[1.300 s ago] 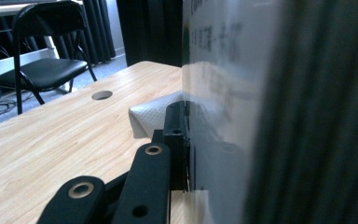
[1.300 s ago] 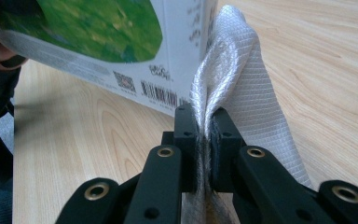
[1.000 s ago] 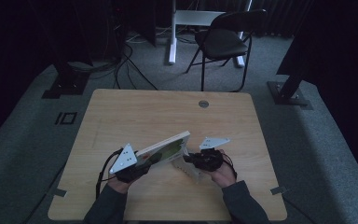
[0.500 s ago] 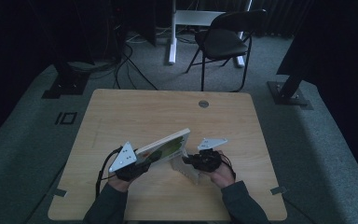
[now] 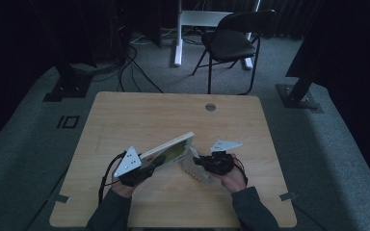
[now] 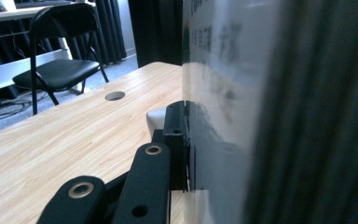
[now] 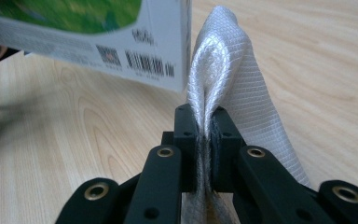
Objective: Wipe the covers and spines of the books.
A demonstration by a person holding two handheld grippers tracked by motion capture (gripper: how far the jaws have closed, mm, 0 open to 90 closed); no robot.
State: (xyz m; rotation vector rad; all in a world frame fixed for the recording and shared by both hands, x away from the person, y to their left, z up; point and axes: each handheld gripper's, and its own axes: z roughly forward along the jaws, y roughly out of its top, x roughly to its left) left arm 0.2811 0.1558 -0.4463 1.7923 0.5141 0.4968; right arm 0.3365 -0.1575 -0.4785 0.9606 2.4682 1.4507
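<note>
A flat box (image 5: 168, 149) with a green printed face and white edge is held tilted above the wooden table (image 5: 139, 115). My left gripper (image 5: 147, 166) is shut on its near end; in the left gripper view the box wall (image 6: 223, 107) fills the space beside the black jaw. My right gripper (image 5: 200, 162) is shut on a white woven bag (image 5: 192, 168), pinching its folded edge (image 7: 214, 79) between both pads. The bag hangs just beside the box's barcode corner (image 7: 149, 63).
A cable hole (image 5: 210, 107) sits near the table's far edge. A black folding chair (image 5: 231, 43) and a white desk frame (image 5: 192, 19) stand behind the table. Cables lie on the floor at the back left.
</note>
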